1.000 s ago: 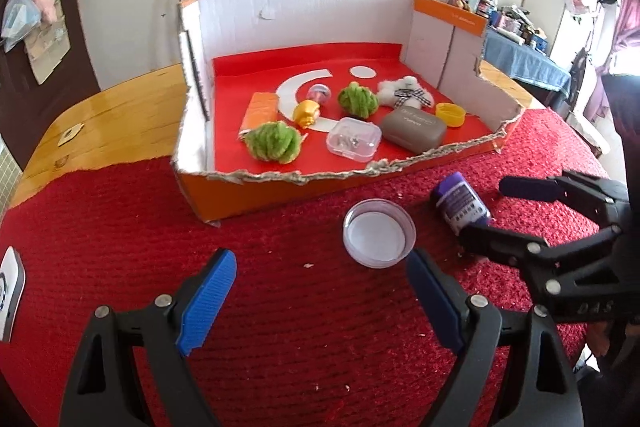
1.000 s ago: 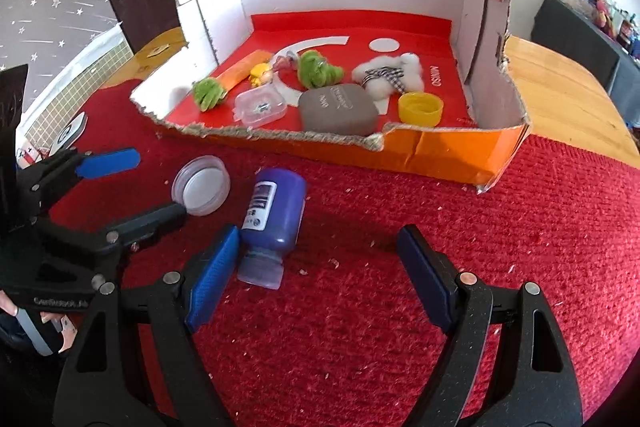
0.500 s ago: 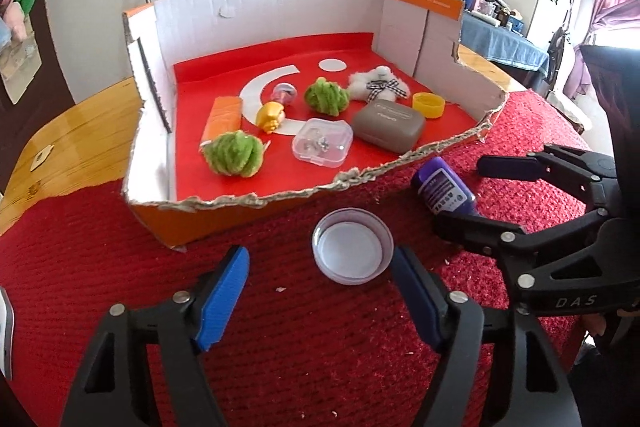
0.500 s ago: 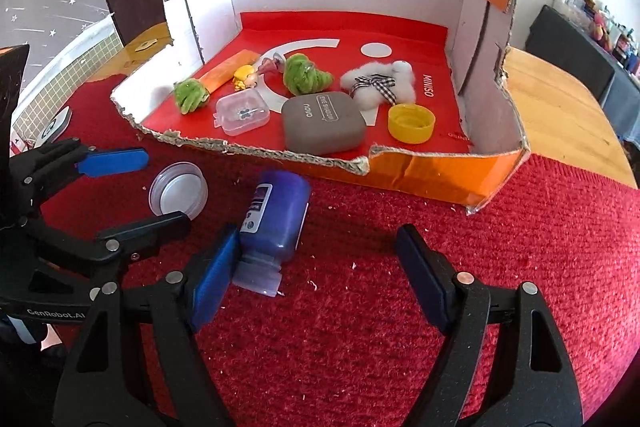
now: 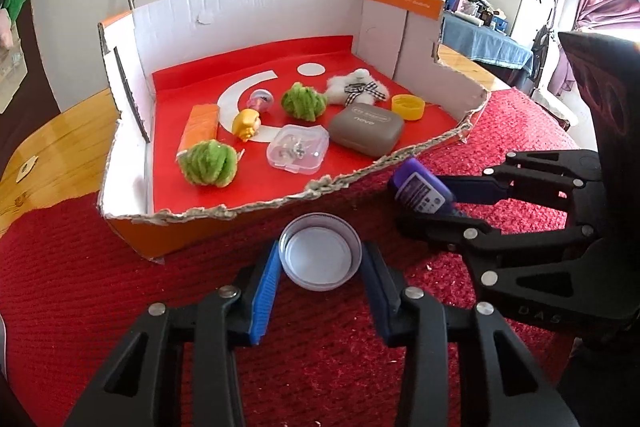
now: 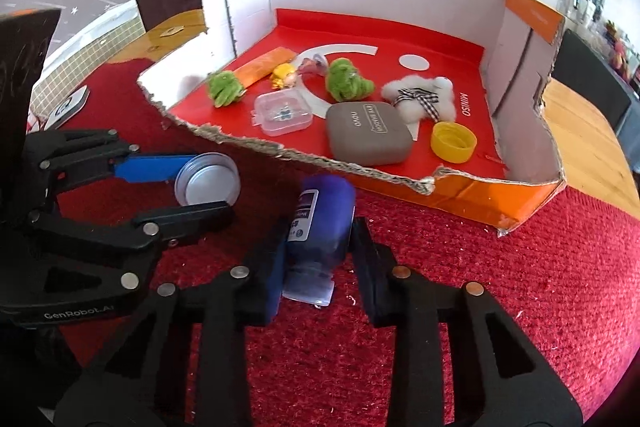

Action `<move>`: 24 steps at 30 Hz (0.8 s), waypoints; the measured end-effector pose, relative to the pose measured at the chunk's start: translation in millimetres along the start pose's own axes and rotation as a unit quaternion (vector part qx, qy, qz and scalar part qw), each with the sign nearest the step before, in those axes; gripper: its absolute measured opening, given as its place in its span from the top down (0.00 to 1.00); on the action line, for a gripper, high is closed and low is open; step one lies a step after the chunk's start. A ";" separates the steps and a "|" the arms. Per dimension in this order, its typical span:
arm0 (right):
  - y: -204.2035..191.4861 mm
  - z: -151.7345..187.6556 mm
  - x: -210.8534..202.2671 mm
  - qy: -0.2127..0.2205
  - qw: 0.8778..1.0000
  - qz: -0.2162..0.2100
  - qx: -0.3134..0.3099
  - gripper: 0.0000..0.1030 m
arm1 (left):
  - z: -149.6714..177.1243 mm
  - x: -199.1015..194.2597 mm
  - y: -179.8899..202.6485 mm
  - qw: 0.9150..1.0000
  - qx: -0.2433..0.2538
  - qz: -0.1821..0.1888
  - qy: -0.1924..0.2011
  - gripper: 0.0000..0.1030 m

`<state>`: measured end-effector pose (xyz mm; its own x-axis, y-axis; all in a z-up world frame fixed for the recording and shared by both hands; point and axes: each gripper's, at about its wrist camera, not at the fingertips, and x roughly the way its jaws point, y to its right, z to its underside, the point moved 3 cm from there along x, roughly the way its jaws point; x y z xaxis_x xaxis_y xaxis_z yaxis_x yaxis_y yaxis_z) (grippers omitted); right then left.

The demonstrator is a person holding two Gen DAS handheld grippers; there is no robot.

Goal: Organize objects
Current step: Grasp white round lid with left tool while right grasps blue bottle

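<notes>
My left gripper (image 5: 320, 263) is shut on a round clear lid (image 5: 320, 251) that rests on the red cloth just in front of the cardboard box (image 5: 224, 217). It also shows in the right wrist view (image 6: 208, 183). My right gripper (image 6: 318, 247) is shut on a purple bottle (image 6: 322, 219) lying on its side on the cloth; the bottle also shows in the left wrist view (image 5: 420, 187). The two grippers sit side by side, the right one to the right of the left.
The open box holds a grey case (image 5: 366, 127), a clear plastic case (image 5: 298, 149), two green fuzzy toys (image 5: 210, 163), a white plush (image 5: 356, 89), a yellow cap (image 5: 408, 106), an orange block (image 5: 200, 123) and small figures. A wooden table (image 5: 60, 143) lies beyond the red cloth (image 5: 72, 287).
Both grippers moved forward toward the box and closed: the left on the clear lid, the right on the purple bottle.
</notes>
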<state>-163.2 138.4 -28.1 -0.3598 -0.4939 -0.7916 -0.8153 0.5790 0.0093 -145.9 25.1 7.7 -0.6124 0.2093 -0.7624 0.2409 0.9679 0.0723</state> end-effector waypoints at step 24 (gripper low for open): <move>0.4 4.6 -32.1 0.023 1.000 -0.021 0.003 0.74 | 1.3 -36.5 18.0 0.999 -0.001 -0.006 0.039 0.59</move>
<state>-149.8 157.5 -5.5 -0.3455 -0.5472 -0.7624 -0.8272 0.5612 -0.0279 -118.2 34.7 36.0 -0.6725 0.2080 -0.7103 0.2311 0.9707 0.0655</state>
